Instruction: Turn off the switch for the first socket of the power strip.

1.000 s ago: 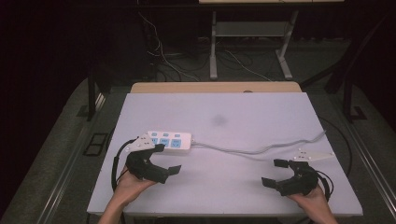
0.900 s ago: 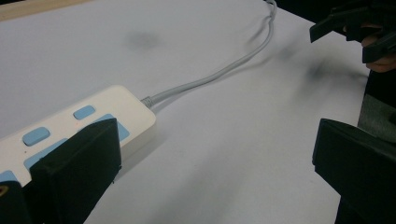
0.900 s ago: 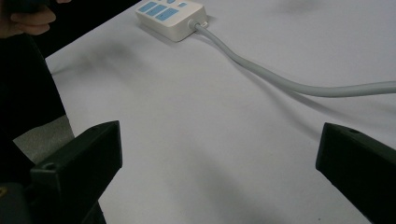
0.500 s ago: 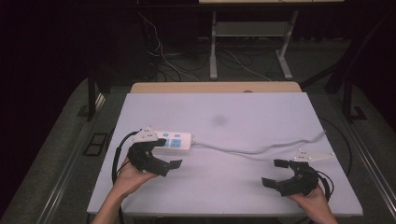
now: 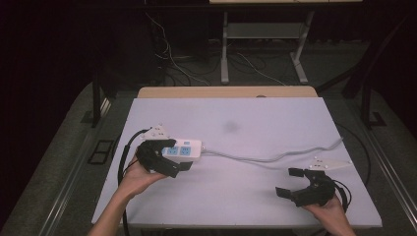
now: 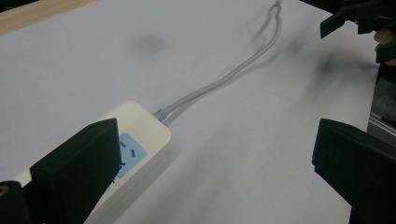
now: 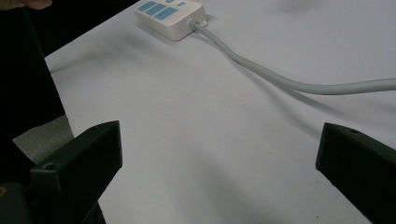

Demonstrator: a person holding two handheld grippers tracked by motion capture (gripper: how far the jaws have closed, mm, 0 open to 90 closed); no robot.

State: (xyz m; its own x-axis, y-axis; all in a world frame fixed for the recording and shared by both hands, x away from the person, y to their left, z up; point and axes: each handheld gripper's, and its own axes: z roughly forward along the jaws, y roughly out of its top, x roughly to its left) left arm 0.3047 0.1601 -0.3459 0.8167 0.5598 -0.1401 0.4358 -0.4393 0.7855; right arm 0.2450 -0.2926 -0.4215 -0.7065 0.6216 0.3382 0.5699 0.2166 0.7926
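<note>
Lying flat, white power strip [image 5: 184, 149] with blue sockets, beside spread left hand-held gripper [image 5: 178, 154].

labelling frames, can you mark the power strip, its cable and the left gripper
power strip [image 5: 189, 149]: high view, white top face by the blue sockets
cable [image 5: 255, 159]: high view, middle of the grey run
left gripper [image 5: 181, 155]: high view, between its open fingers

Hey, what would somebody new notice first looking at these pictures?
Probably the white power strip with blue sockets, lying on the left of the pale table, its grey cord snaking off to the right edge. The left tool hangs open right over the strip's near end, while the right tool sits open near the front right corner, holding nothing.
</note>
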